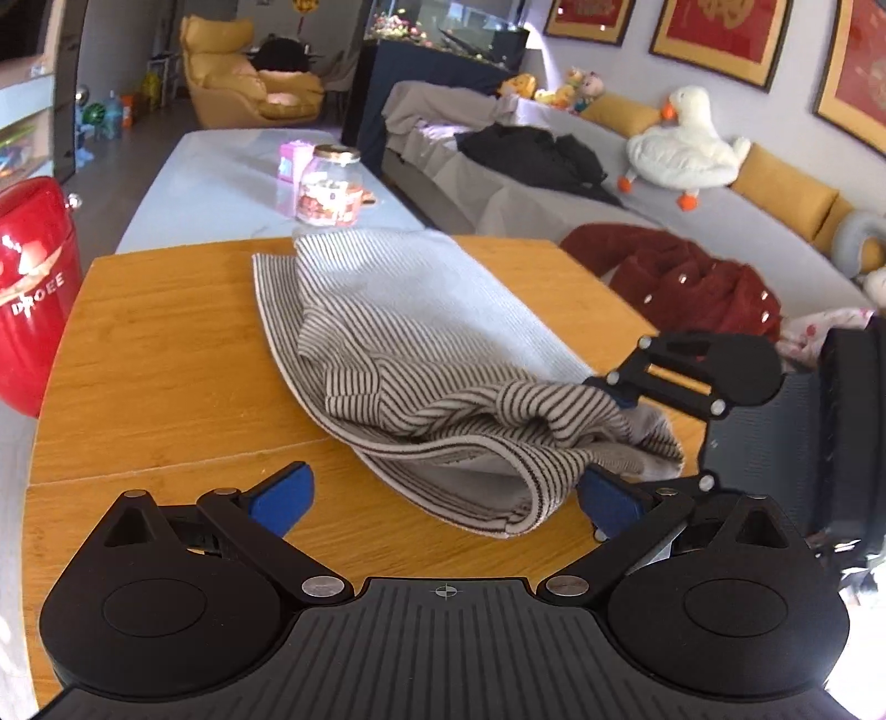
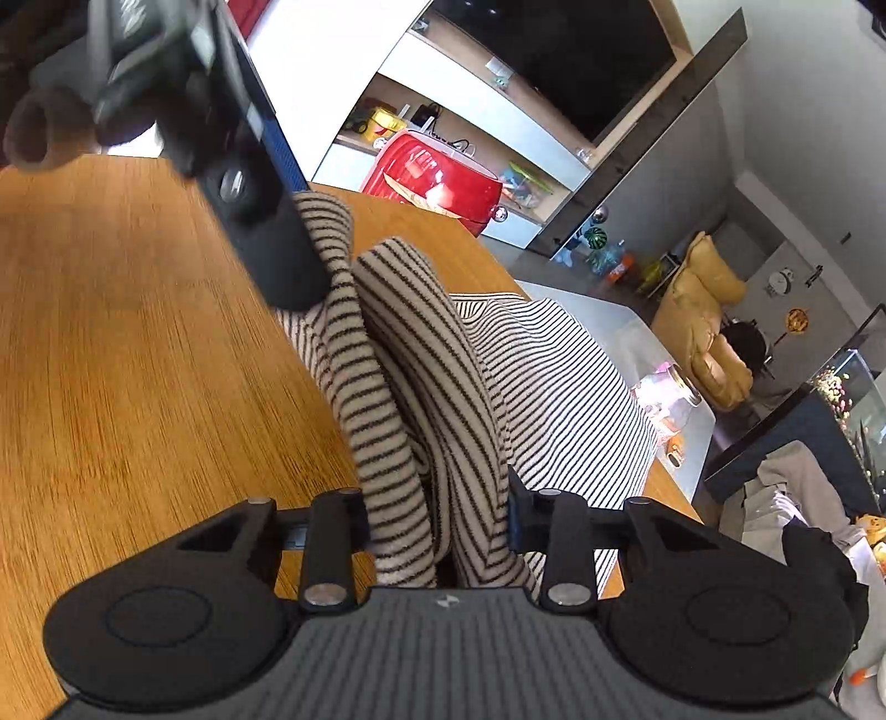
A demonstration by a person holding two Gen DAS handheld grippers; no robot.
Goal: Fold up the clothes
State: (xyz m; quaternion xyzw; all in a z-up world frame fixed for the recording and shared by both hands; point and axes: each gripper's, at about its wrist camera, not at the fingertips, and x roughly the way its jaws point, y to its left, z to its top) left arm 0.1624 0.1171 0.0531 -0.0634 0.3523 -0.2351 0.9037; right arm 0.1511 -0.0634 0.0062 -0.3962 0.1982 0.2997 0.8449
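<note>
Nearby: red bucket [image 1: 30,288], glass jar [image 1: 330,185] beyond striped garment [image 1: 421,354].

I am working in a home's living room. Past my wooden table [image 1: 166,332] runs a long grey sofa [image 1: 554,205] with mustard cushions, a white plush duck [image 1: 686,144] and other soft toys on it, and a red coat [image 1: 681,277] and dark clothes dropped on the seat. Red framed pictures [image 1: 720,27] hang on the wall above. I see a yellow armchair [image 1: 243,77], a pale coffee table [image 1: 221,177] bearing a snack jar [image 1: 330,185], a fish tank [image 1: 443,22], and a television [image 2: 581,50] over shelves of toys.
</note>
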